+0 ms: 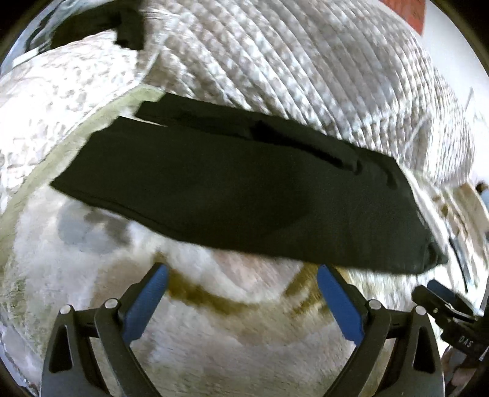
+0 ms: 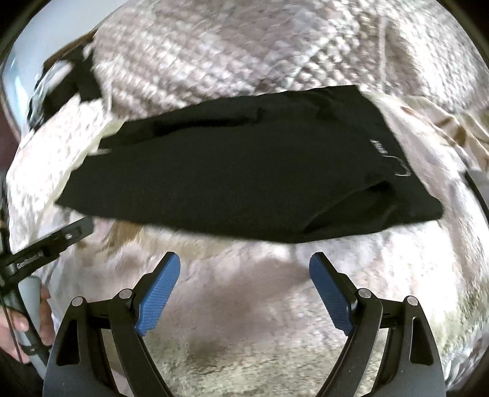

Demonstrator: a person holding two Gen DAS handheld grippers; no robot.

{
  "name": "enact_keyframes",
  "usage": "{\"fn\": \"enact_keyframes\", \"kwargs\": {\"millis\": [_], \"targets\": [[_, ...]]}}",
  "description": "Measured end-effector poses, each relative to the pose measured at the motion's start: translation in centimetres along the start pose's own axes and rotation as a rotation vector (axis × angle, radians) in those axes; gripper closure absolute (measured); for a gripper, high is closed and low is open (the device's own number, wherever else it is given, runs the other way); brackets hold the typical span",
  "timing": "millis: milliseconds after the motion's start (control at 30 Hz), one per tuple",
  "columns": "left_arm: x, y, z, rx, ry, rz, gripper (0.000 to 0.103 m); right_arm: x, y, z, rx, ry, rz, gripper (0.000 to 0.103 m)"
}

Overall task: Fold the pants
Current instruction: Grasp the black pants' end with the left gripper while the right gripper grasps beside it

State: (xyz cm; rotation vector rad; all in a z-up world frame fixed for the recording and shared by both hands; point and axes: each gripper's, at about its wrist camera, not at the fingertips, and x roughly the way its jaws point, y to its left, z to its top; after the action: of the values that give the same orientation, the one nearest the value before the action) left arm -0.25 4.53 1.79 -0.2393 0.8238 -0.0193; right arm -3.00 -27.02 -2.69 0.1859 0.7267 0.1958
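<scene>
Black pants (image 1: 232,189) lie folded in a flat long shape across a pale fluffy blanket (image 1: 214,351). In the right wrist view the pants (image 2: 244,180) show a small white logo near their right end. My left gripper (image 1: 241,274) is open and empty, just short of the pants' near edge. My right gripper (image 2: 244,262) is open and empty, also just short of the near edge. The right gripper's body shows in the left wrist view (image 1: 449,311). The left gripper's body shows in the right wrist view (image 2: 52,241), held by a hand.
A quilted grey and white bedspread (image 1: 305,67) lies behind the pants, also in the right wrist view (image 2: 229,49). Another dark garment (image 1: 101,27) lies at the far left. A pale pillow or cover (image 1: 61,91) sits left of the pants.
</scene>
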Motion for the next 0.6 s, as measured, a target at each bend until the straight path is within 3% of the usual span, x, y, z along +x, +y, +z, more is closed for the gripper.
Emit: {"fn": "enact_keyframes", "kwargs": {"millis": [167,367,533,600], "targets": [[0.0,3.4,0.9,-0.114,-0.035,0.012,0.004,0.1,-3.3,0.4,0.148,-0.011,-0.022,0.017],[1.2,6.5,1.9,-0.25,-0.05,-0.054,0.006,1.1,-6.4,1.6,0.304,-0.036,0.021,0.018],[2.4,6.9,2.8,-0.261,-0.075,-0.046,0.008,1.9,-8.9,2.6,0.402,-0.07,0.02,0.036],[2.8,7.3,3.3,-0.271,-0.086,-0.03,0.017,2.2,-10.1,2.9,0.449,-0.079,0.02,0.047]]}}
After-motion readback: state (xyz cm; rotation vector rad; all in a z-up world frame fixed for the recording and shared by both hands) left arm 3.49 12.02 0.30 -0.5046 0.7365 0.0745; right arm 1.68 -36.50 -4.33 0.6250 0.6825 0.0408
